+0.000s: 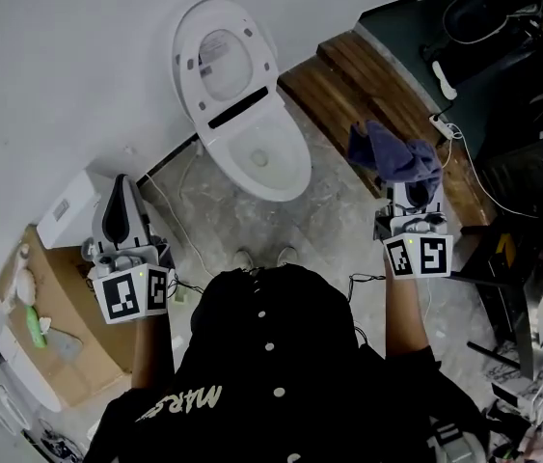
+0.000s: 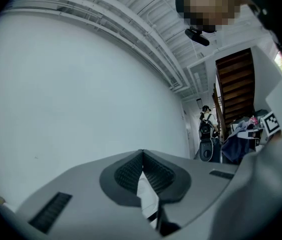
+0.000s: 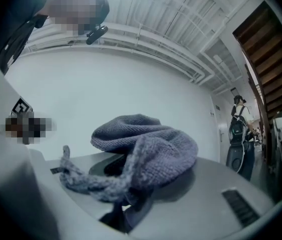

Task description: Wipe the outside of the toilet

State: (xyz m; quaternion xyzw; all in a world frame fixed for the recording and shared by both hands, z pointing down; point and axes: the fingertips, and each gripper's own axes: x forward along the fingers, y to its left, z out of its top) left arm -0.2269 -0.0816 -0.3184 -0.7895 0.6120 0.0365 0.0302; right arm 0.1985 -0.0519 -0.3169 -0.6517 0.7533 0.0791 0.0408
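Note:
The white toilet stands against the wall ahead of me, lid raised and bowl open. My right gripper is held up to the right of it, shut on a blue-purple knitted cloth. In the right gripper view the cloth drapes over both jaws and hides their tips. My left gripper hovers left of the toilet, away from it. Its jaws meet at the tip with nothing between them. Both gripper views look up at the wall and ceiling, so neither shows the toilet.
Dark wooden planks lie on the floor right of the toilet, with a power strip and cables beyond. A white box and a cardboard box sit at the left. A person stands far off by a staircase.

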